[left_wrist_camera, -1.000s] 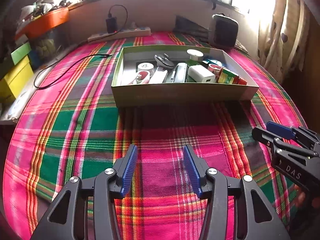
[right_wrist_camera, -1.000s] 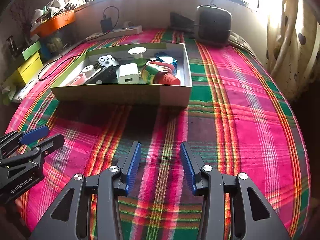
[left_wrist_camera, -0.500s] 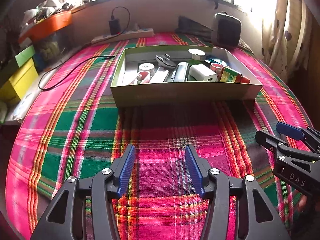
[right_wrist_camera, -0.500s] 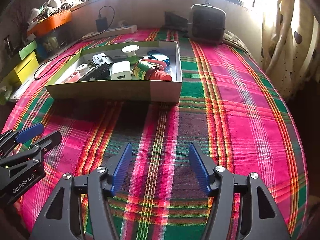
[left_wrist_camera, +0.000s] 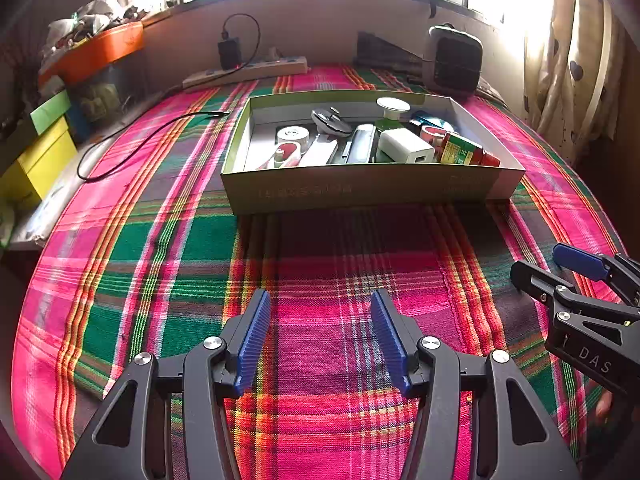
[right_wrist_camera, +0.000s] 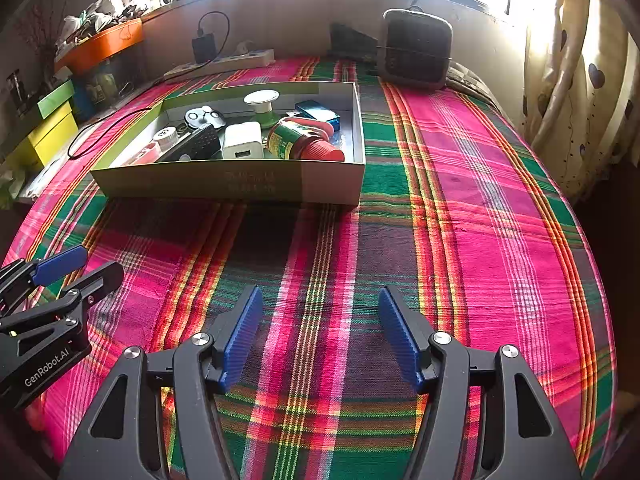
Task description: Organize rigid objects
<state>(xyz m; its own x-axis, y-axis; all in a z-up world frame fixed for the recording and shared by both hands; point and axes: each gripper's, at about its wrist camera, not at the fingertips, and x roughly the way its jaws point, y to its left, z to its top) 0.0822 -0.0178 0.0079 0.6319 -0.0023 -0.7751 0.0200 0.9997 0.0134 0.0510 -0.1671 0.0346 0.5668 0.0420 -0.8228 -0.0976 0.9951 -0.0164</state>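
A shallow green cardboard box (left_wrist_camera: 360, 190) (right_wrist_camera: 240, 184) sits on the plaid cloth ahead of both grippers. It holds several rigid objects, among them a white charger (left_wrist_camera: 404, 148) (right_wrist_camera: 242, 142), a green bottle with a red cap (left_wrist_camera: 464, 150) (right_wrist_camera: 300, 142), a black remote (right_wrist_camera: 196, 144), a white roll (left_wrist_camera: 293, 136) and a blue packet (right_wrist_camera: 318, 112). My left gripper (left_wrist_camera: 320, 296) (right_wrist_camera: 100, 262) hovers over the cloth, its jaws opening with nothing between them. To its right, my right gripper (right_wrist_camera: 320, 292) (left_wrist_camera: 538, 262) stands open and empty.
A power strip (left_wrist_camera: 248, 72) with a plugged charger lies by the back wall, and a black cable (left_wrist_camera: 132, 144) trails over the cloth. A dark boxy appliance (right_wrist_camera: 416, 48) stands at the back right. Yellow boxes (left_wrist_camera: 40, 160) and an orange tray (left_wrist_camera: 96, 50) line the left. Curtains (right_wrist_camera: 580, 80) hang on the right.
Both grippers' jaws have spread wider, the right one much more. The box sits slightly further back in the right wrist view.
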